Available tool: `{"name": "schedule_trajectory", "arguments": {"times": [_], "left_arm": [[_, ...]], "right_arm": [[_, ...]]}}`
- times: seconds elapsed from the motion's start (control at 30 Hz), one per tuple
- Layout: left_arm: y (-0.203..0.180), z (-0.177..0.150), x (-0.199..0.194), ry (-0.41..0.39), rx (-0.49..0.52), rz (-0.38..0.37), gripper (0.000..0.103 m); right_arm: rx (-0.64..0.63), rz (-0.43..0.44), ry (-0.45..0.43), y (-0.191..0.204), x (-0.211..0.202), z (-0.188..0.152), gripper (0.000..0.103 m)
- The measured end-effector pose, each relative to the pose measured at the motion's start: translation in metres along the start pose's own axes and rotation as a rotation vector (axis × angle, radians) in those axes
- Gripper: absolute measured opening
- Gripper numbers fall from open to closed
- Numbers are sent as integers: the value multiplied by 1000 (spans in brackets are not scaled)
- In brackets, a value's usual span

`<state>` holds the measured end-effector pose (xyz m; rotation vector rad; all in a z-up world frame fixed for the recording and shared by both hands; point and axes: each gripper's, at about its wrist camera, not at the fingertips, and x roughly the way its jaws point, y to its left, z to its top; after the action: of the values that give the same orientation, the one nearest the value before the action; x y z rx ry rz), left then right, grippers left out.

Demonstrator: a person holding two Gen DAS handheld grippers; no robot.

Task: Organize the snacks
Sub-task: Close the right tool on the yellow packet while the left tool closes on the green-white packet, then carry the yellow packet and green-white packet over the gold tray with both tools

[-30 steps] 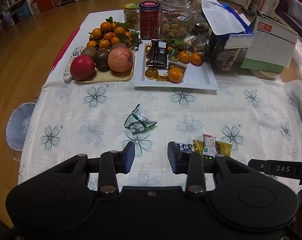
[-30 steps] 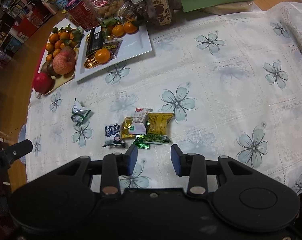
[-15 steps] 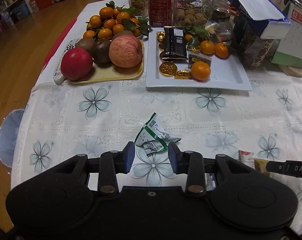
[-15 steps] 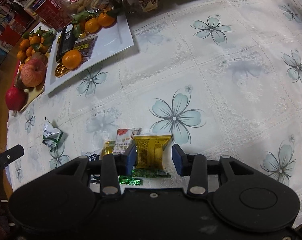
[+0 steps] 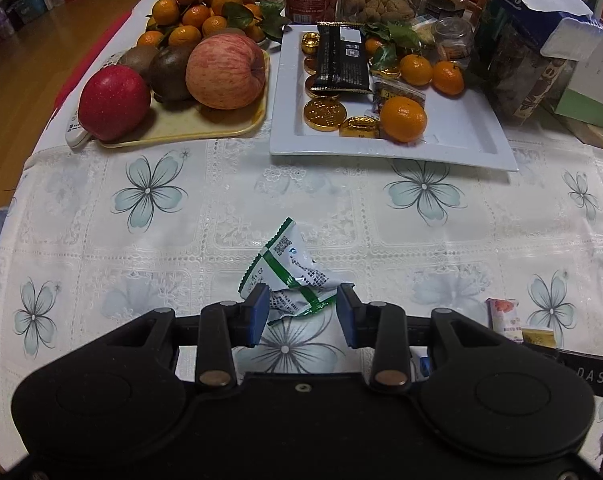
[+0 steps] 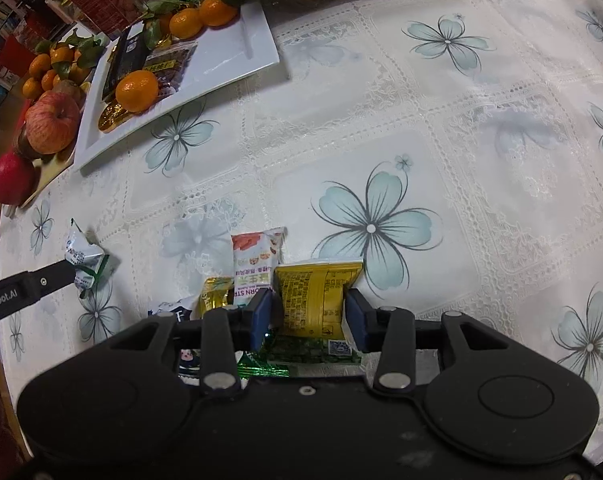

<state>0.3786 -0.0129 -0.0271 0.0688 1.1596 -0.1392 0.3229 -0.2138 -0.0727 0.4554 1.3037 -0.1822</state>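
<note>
A crumpled white-and-green wrapper (image 5: 291, 268) lies on the flowered tablecloth. My left gripper (image 5: 302, 314) is low over its near end, open, a blue pad on each side without pressing. In the right wrist view a yellow snack packet (image 6: 315, 292) lies between the pads of my right gripper (image 6: 308, 318), which is open with a small gap on each side. Beside it lie a red-and-white packet (image 6: 255, 260), a small gold packet (image 6: 213, 298) and a green packet (image 6: 313, 350) under the yellow one. The same wrapper (image 6: 81, 256) shows at far left.
A white rectangular plate (image 5: 461, 140) with gold coins, a black bar and mandarins stands at the back. Left of it is a yellow tray (image 5: 181, 128) of apples, kiwis and mandarins. Jars, a tissue box and a calendar crowd the far edge. The table's left edge is close.
Both grippers have come down toward the table. The left now straddles the wrapper's near end and the right straddles the yellow packet. The right jaws have spread slightly.
</note>
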Motion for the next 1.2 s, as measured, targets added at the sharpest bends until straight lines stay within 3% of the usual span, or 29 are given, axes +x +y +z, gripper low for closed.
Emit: {"name": "schedule_trajectory", "arguments": {"times": [0.2, 0.33, 0.47, 0.63, 0.8, 0.97, 1.2], "left_arm": [[4, 4, 7, -13, -48, -4, 46], [15, 8, 9, -9, -133, -35, 47], [22, 8, 17, -2, -196, -9, 47], [29, 7, 23, -3, -249, -32, 49], [28, 8, 23, -48, -247, 6, 49], [30, 9, 32, -13, -285, -22, 49], [26, 6, 42, 14, -285, 4, 57]], "right_arm": [[3, -28, 13, -6, 3, 0, 43], [-38, -55, 12, -4, 3, 0, 34], [-81, -72, 7, 1, 3, -2, 34], [-105, -85, 5, 4, 3, -3, 34], [-127, -96, 3, 7, 4, -4, 34], [-131, -92, 5, 6, 3, -4, 34], [-150, -94, 5, 7, 3, -5, 34]]}}
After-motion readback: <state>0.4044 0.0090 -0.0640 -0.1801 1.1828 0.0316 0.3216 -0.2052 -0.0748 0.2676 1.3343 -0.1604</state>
